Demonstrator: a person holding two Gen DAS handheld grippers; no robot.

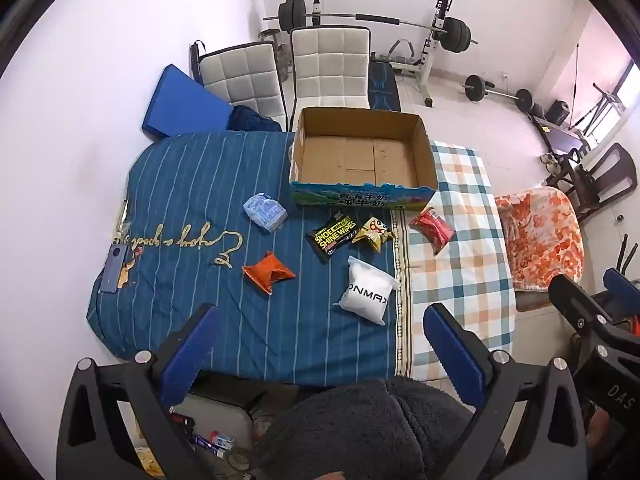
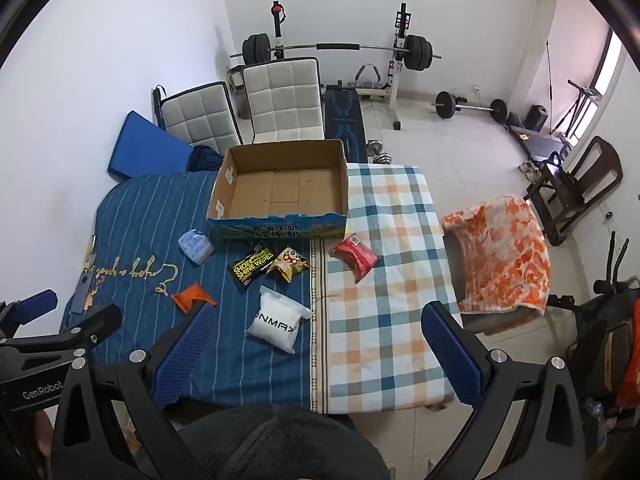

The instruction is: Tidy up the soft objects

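Soft packets scattered on a cloth-covered desk before an open cardboard box [image 1: 362, 156].

Six packets are seen lying flat: a pale blue pack [image 1: 265, 213], a black shoe-wipes pack [image 1: 331, 236], a yellow snack bag [image 1: 374, 233], a red pack [image 1: 432, 229] on the checked cloth [image 1: 460, 240], a crumpled orange pack [image 1: 268, 272] and a white pouch [image 1: 367, 290] on the blue striped cloth [image 1: 192, 184]. The left gripper [image 1: 320, 344] and right gripper [image 2: 320, 344] are held above the near edge, both spread wide and empty, aimed toward the box. The white pouch's long axis is angled toward the box; the shoe-wipes pack lies diagonally.
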